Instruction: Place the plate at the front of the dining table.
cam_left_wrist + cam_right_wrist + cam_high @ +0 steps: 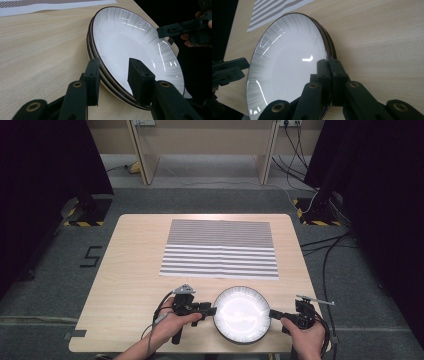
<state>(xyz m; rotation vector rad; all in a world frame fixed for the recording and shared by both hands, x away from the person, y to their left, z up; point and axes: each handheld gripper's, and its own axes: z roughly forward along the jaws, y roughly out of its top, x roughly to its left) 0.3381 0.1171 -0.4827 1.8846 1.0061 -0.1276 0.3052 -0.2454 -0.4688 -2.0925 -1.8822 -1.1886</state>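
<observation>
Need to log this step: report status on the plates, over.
Right gripper shut on the plate stack's rim. Left gripper astride the opposite rim, jaws not yet pressing. Striped mat lies beyond, apart; nothing in the way.

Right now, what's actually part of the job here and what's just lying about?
In the job:
- plates, a stack at the table's near edge
- right gripper, shut on the top plate's rim
- left gripper, jaws astride the stack's rim, a gap visible

Lying about:
- striped mat, mid-table
- table
- cables on the floor
</observation>
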